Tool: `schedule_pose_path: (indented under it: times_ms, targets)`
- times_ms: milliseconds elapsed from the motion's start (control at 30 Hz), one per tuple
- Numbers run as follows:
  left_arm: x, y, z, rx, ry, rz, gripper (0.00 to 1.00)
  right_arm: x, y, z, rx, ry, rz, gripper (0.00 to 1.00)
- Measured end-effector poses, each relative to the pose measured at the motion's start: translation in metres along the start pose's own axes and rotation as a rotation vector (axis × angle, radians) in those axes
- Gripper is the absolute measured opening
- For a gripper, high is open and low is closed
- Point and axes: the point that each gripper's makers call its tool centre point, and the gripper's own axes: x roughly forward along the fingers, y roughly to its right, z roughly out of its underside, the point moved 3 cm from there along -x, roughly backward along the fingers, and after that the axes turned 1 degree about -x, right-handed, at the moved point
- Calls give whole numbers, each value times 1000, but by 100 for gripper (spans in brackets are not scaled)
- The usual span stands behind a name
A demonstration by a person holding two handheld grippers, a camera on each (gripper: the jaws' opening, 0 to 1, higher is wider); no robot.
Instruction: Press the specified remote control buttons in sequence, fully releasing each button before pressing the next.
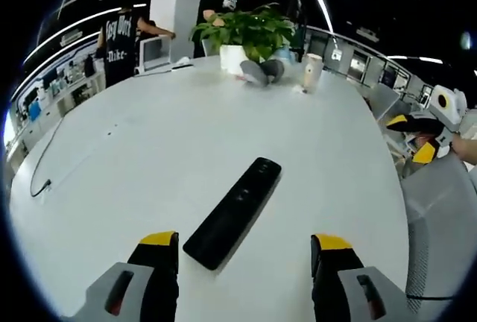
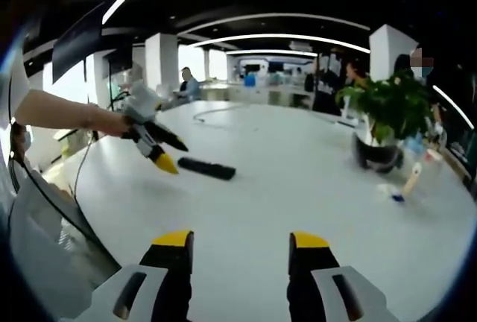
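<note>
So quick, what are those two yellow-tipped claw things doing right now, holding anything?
Left gripper: open, fingers apart, holding nothing; the remote control lies on the table just ahead.
Right gripper: open, holding nothing.

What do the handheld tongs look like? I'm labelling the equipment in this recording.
Each pair of tongs has black jaws with yellow tips on a light grey body with dark slots: left tongs, right tongs. Seen from the right gripper view, the left tongs are pale grey, tapering to black and yellow.

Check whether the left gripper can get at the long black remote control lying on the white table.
Probably yes: the left gripper is open, and the long black remote control lies just ahead between its jaws on the white table, with nothing in the way.
</note>
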Motion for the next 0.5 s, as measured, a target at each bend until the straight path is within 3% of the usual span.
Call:
schedule_pose_path:
  times_ms: [167, 500]
  targets:
    - [9, -2, 5, 12, -39, 14, 71, 1, -1, 2, -2, -12, -10, 49]
    - [19, -7, 7, 40, -64, 16, 68, 2, -3, 4, -1, -23, -22, 47]
